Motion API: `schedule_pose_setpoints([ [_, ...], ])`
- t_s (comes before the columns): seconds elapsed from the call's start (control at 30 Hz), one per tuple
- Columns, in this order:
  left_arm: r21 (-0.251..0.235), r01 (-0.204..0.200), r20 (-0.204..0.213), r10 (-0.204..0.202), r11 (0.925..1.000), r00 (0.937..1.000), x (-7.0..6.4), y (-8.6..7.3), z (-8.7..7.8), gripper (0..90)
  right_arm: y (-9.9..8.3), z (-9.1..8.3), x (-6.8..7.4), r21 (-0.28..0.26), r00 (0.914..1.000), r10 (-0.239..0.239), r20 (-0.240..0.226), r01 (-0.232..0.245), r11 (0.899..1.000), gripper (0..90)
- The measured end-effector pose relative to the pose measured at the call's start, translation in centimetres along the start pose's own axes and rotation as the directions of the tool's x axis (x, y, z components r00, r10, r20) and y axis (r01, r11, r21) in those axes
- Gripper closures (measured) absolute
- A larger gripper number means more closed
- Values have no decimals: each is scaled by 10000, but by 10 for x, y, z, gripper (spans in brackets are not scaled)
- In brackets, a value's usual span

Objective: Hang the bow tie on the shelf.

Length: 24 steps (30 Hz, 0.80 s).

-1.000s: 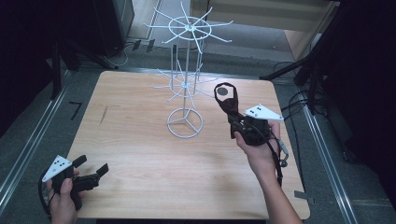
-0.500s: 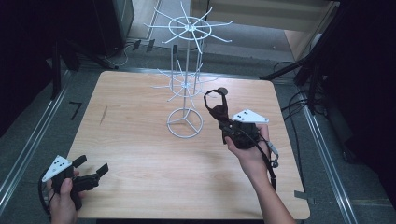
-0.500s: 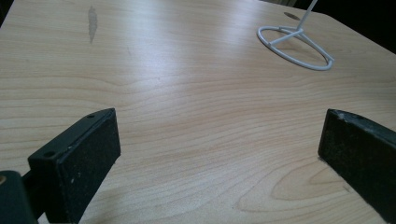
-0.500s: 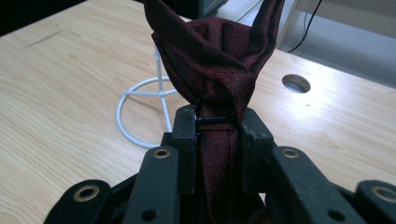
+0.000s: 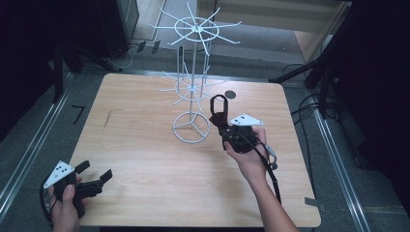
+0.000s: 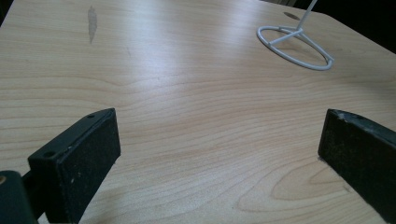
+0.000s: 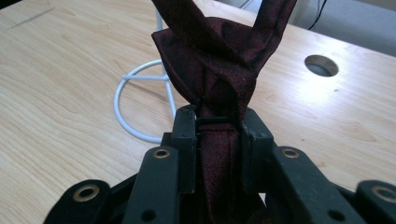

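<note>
From above, the right gripper (image 5: 218,117) has moved left and toward the white wire stand (image 5: 192,92) since a second ago, clamping a dark red necktie (image 5: 218,104) whose loop rises just beside the stand's ring base. The left gripper (image 5: 94,176) stays near the table's (image 5: 145,159) front-left corner, jaws spread (nothing between them). In the right gripper view, the knot (image 7: 212,60) sits just above the closed jaws.

A pale wooden worktop (image 5: 145,145) with rounded corners carries a white wire stand (image 5: 192,126) — its ring base sits near the middle. A round hole (image 5: 230,94) pierces the far side; a dark smudge (image 5: 107,119) marks the left.
</note>
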<state>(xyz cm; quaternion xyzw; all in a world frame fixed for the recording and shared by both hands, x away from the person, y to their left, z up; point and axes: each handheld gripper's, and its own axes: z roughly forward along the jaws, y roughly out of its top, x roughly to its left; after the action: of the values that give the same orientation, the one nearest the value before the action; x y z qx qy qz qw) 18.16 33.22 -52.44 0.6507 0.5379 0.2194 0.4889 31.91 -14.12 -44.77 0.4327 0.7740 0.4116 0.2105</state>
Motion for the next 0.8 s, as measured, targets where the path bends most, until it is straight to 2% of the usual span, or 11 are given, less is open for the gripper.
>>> schedule_pose_setpoints([
  [0.13, -10, 4, 20, -4, 10000, 10000, 0, 0, 0, 0, -2, 12, 2, 266, 10000, 1, -59, 1, 9996, 713],
  [0.23, -29, 18, 27, -17, 10000, 10000, 0, 0, 0, 0, -5, 20, 3, 304, 9999, 33, -119, -30, 9995, 531],
  [0.27, -26, 15, 34, -15, 10000, 10000, 0, 0, 0, 0, -6, 20, 3, 353, 10000, 16, -12, -16, 9994, 481],
  [0.37, -18, 6, 42, -6, 10000, 10000, 0, 0, 0, 0, -8, 21, 2, 521, 9999, 14, 115, -20, 9986, 406],
  [0.6, 0, 8, 23, -8, 10000, 10000, 0, 0, 0, 0, -14, 13, -5, 700, 9996, -52, 274, 33, 9975, 338],
  [0.8, 6, 10, 11, -10, 10000, 10000, 0, 0, 0, 0, -25, 2, -18, 765, 9989, 183, 436, -216, 9968, 322],
])
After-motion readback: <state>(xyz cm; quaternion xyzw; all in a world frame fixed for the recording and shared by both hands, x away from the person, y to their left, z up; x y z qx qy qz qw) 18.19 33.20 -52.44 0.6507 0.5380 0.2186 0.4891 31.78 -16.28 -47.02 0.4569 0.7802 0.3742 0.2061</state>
